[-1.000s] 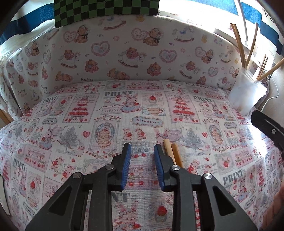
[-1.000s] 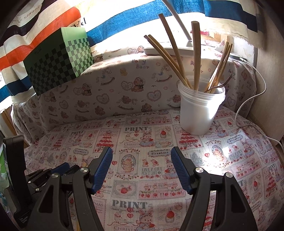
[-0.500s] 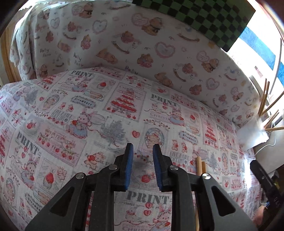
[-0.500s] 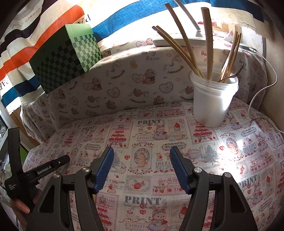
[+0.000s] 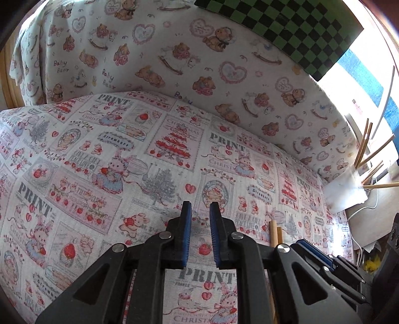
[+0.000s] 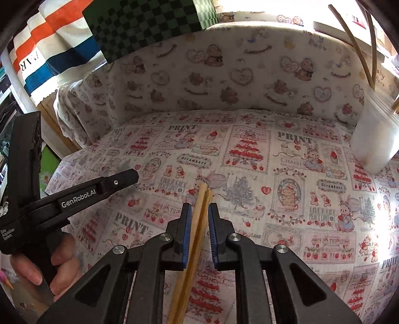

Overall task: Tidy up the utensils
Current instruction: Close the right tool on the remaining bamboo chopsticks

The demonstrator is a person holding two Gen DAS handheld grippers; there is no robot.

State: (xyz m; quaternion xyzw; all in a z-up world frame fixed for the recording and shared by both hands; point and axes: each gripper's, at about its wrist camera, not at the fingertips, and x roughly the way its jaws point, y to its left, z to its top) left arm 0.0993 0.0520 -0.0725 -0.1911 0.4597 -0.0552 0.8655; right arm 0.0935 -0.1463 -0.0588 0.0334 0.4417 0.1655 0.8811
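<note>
A pair of wooden chopsticks [image 6: 199,219] lies on the printed tablecloth [image 6: 274,159] and runs between the jaws of my right gripper [image 6: 200,214], which stand narrowly apart around them. The chopstick tips [image 5: 275,231] also show in the left wrist view. My left gripper [image 5: 200,214] hovers over the cloth, jaws slightly apart and empty; it shows at the left of the right wrist view [image 6: 99,185]. A white plastic cup [image 6: 374,139] holding several wooden utensils stands at the far right, also in the left wrist view [image 5: 345,192].
A teddy-bear print cloth [image 5: 174,57] rises behind the table. A green checkered box [image 6: 149,22] sits on top of it. A white cable [image 5: 359,211] lies beyond the right table edge.
My right gripper has moved down and left over the chopsticks and narrowed around them. My left gripper has swung left, away from the chopsticks.
</note>
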